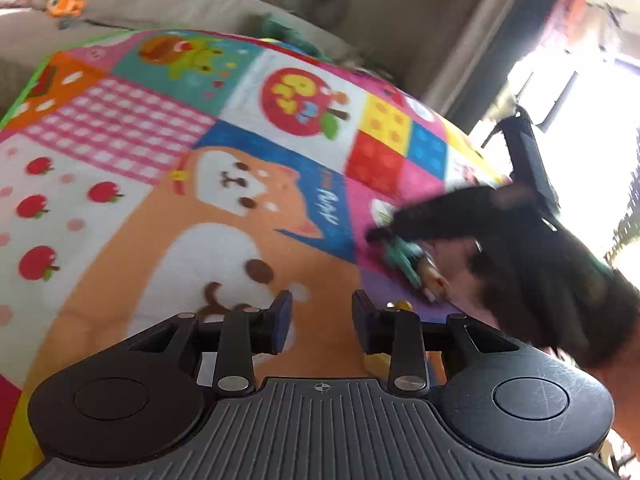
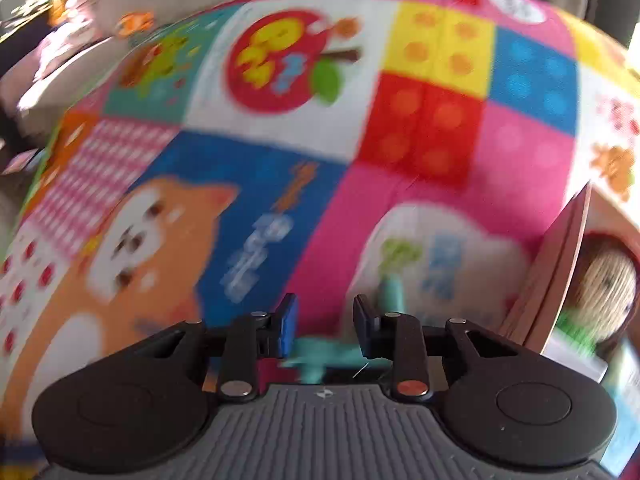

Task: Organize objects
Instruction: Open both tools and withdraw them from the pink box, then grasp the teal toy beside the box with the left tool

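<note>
A small teal toy (image 2: 320,354) sits between the pads of the right gripper (image 2: 325,320), low over the pink panel of the play mat (image 2: 224,168). The right wrist view shows a teal bar running crosswise from jaw to jaw, with a teal stem (image 2: 390,292) poking forward past the fingertips. So its long axis seems to lie across the grip, though blur hides its exact shape. The jaws stand narrow with the teal piece filling the gap, which I judge to be a pinch meant to lift it off the mat.

In the left wrist view the same toy (image 1: 402,258) shows under that blurred dark gripper (image 1: 384,236), slanting down toward the mat's near edge, with a tan-and-red piece (image 1: 432,276) just beside it.

The left gripper (image 1: 322,312) hovers apart over the orange dog print, jaws partly spread on nothing. A pink cardboard box (image 2: 560,264) holding a woolly ball (image 2: 608,280) stands to the right, likely the place for sorted things. A grey sofa (image 1: 180,4) lies beyond.
</note>
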`<state>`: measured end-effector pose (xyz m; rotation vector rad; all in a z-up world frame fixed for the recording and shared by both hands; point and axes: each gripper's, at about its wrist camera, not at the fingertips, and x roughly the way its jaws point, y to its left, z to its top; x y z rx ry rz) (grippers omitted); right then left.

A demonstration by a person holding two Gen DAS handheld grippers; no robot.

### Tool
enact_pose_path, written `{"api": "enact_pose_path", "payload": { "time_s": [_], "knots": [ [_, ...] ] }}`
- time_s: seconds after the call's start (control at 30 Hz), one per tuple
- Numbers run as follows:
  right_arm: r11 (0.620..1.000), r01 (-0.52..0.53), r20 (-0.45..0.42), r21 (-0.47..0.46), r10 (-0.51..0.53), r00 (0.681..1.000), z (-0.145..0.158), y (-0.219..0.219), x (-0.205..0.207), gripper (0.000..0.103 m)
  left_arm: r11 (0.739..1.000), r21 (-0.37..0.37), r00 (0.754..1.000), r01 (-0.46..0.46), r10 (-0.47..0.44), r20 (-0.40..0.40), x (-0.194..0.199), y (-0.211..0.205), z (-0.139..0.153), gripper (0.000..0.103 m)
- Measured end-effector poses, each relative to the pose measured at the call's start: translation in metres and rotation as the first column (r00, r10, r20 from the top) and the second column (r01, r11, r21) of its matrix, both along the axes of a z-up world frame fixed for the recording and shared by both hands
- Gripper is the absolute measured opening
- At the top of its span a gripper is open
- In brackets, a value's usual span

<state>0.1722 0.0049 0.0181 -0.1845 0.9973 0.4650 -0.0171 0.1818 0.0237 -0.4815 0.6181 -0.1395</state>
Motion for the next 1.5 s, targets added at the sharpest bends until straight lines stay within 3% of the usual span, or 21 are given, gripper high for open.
{"api": "enact_pose_path", "payload": {
  "time_s": [0.17, 0.33, 0.43, 0.5, 0.67, 0.77, 0.9, 0.97, 1.17, 1.27, 1.33, 1.4, 1.47, 1.5],
  "knots": [
    [0.994, -0.097, -0.055, 0.048, 0.099, 0.994, 0.002, -0.023, -0.054, 0.029, 0.999, -0.025, 1.0, 0.026, -0.027, -0.013, 0.005, -0.005, -0.004, 0.036],
    [0.988, -0.04, -0.091, 0.146, 0.054, 0.994, 0.007, -0.083, -0.095, 0.027, 0.994, -0.026, 0.994, 0.104, -0.105, -0.031, 0.008, -0.024, -0.009, 0.036],
    [0.984, -0.045, -0.003, 0.174, 0.046, 0.999, 0.02, -0.12, -0.124, 0.041, 0.99, -0.024, 0.989, 0.14, -0.141, -0.041, 0.011, -0.036, -0.012, 0.036],
    [0.987, -0.02, 0.045, 0.16, 0.013, 0.999, 0.026, -0.143, -0.135, 0.044, 0.987, -0.028, 0.986, 0.161, -0.162, -0.047, 0.014, -0.044, -0.012, 0.036],
    [0.985, 0.163, 0.124, 0.062, -0.17, 0.978, 0.027, -0.194, -0.132, 0.046, 0.98, 0.0, 0.978, 0.2, -0.2, -0.064, 0.019, -0.068, -0.01, 0.036],
    [0.966, 0.236, 0.111, 0.108, -0.247, 0.963, 0.025, -0.221, -0.124, 0.043, 0.97, 0.026, 0.968, 0.243, -0.241, -0.075, 0.018, -0.084, -0.008, 0.036],
    [0.942, 0.328, 0.175, 0.078, -0.337, 0.925, 0.019, -0.234, -0.121, 0.044, 0.944, 0.102, 0.948, 0.313, -0.304, -0.091, 0.013, -0.107, -0.002, 0.036],
    [0.941, 0.325, 0.167, 0.098, -0.337, 0.927, 0.017, -0.236, -0.125, 0.046, 0.931, 0.174, 0.946, 0.322, -0.312, -0.083, 0.007, -0.116, 0.003, 0.036],
    [0.96, 0.265, 0.207, 0.085, -0.277, 0.938, 0.006, -0.233, -0.162, 0.077, 0.895, 0.358, 0.963, 0.267, -0.264, -0.058, 0.003, -0.128, 0.016, 0.036],
    [0.966, 0.248, 0.2, 0.068, -0.256, 0.946, -0.007, -0.231, -0.18, 0.081, 0.884, 0.372, 0.958, 0.285, -0.269, -0.096, 0.009, -0.124, 0.014, 0.036],
    [0.965, 0.257, 0.208, 0.055, -0.263, 0.942, -0.014, -0.232, -0.189, 0.083, 0.874, 0.305, 0.926, 0.378, -0.364, -0.102, 0.004, -0.125, 0.016, 0.036],
    [0.958, 0.284, 0.223, 0.053, -0.288, 0.931, -0.021, -0.237, -0.194, 0.084, 0.834, 0.236, 0.864, 0.499, -0.499, -0.063, -0.009, -0.133, 0.022, 0.036],
    [0.945, 0.322, 0.229, 0.065, -0.328, 0.917, -0.026, -0.244, -0.195, 0.086, 0.788, 0.251, 0.82, 0.562, -0.571, -0.045, -0.02, -0.146, 0.028, 0.039],
    [0.938, 0.338, 0.232, 0.078, -0.346, 0.909, -0.027, -0.248, -0.194, 0.087, 0.77, 0.287, 0.811, 0.57, -0.583, -0.045, -0.023, -0.154, 0.03, 0.04]
  ]
}}
